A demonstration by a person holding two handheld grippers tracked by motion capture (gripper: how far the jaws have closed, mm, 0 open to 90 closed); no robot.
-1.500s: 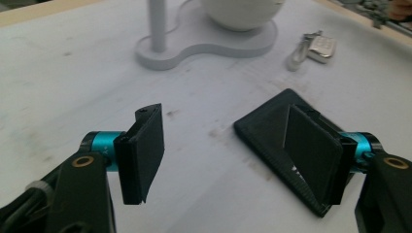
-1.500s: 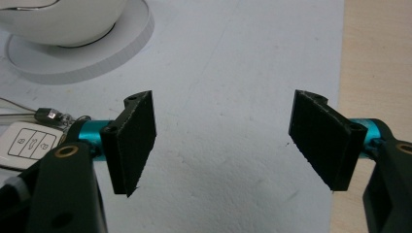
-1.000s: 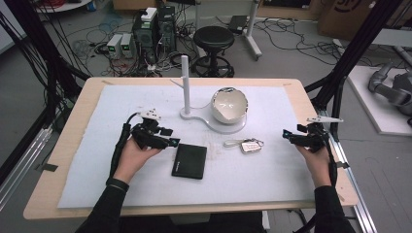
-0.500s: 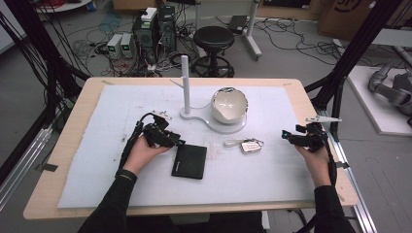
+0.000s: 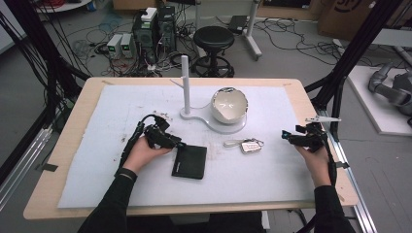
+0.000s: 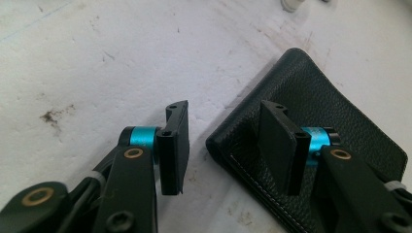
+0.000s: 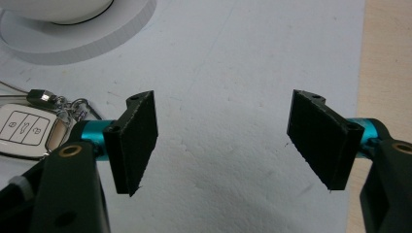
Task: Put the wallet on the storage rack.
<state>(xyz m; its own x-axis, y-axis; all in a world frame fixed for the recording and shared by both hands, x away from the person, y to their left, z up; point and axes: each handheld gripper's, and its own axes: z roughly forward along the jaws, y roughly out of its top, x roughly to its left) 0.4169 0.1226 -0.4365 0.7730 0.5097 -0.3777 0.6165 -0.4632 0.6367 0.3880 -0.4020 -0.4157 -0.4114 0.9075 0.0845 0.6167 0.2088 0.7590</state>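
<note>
Wallet [image 5: 189,161], black and flat, lies on the white mat [image 5: 272,184] near the middle of the table in the high view, and the left gripper [image 5: 176,143] sits at its upper left corner, held low by the person's left hand [image 5: 143,154] with the forearm coming in from the bottom edge. At the mat's right edge the right gripper [image 5: 287,137] rests in the right hand [image 5: 313,158], pointing left toward a car key [image 5: 250,146] that lies apart from it. Behind the wallet stands a white stand [image 5: 187,92] whose base carries a round bowl [image 5: 229,105]; what is in the bowl cannot be made out. In the left gripper view, the left gripper [image 6: 227,145] has its jaws apart, one over bare mat [image 6: 97,73] and the other over the wallet [image 6: 311,107], so they straddle its rounded corner without clamping it. In the right gripper view, the right gripper [image 7: 233,141] is spread wide over bare mat [image 7: 233,73], with the car key [image 7: 24,128] just beyond its left jaw and the stand's white base [image 7: 97,34] farther off.
</note>
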